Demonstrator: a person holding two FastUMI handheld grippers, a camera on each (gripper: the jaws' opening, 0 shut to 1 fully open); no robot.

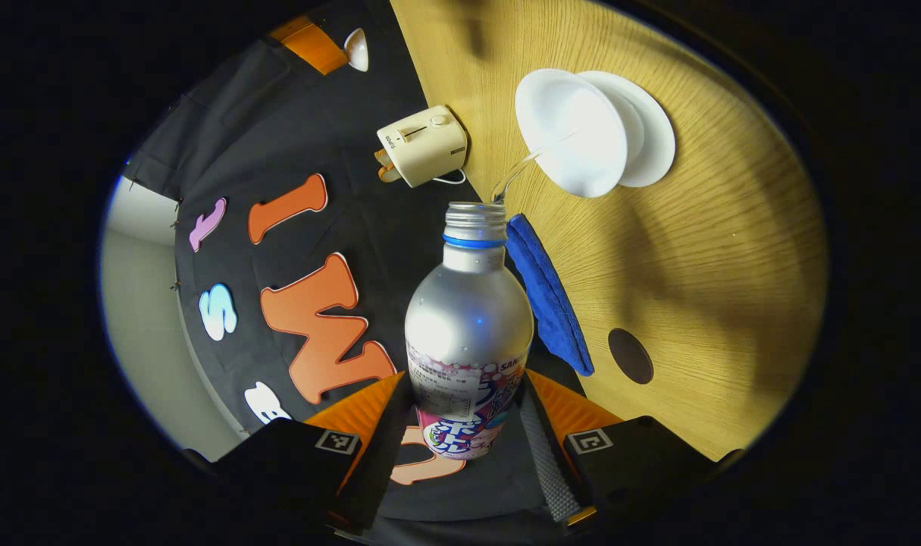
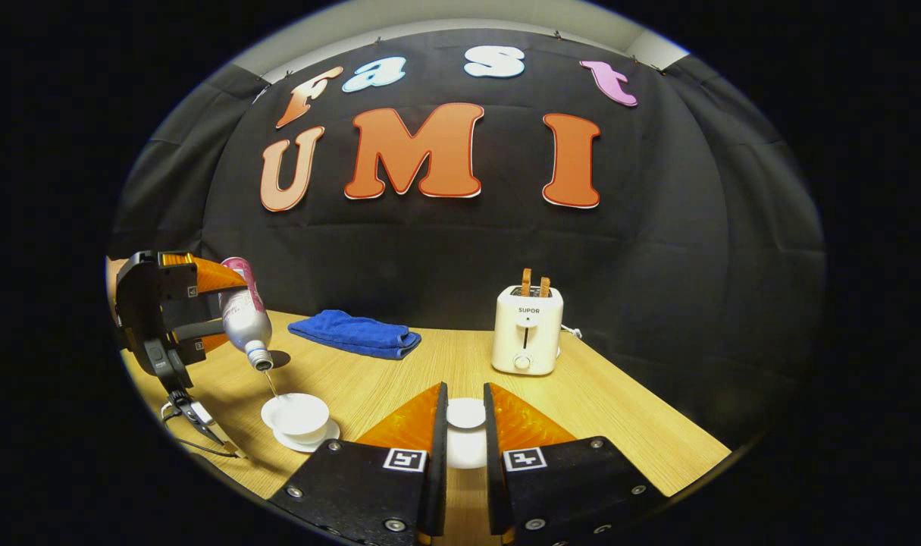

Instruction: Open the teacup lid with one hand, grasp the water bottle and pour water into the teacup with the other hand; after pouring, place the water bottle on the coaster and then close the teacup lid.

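You pinched the lid (image 2: 465,414) in your right fingers; your left fingers gripped the water bottle (image 1: 468,334), pouring into the teacup (image 1: 574,140); coaster (image 1: 631,356) and closing remained.

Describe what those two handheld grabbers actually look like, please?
Each gripper, left and right, has a black blocky body with two long wedge-shaped fingers and a small square black-and-white marker on each side. Seen from the right gripper view, the left one has a black frame and thin cables hanging below.
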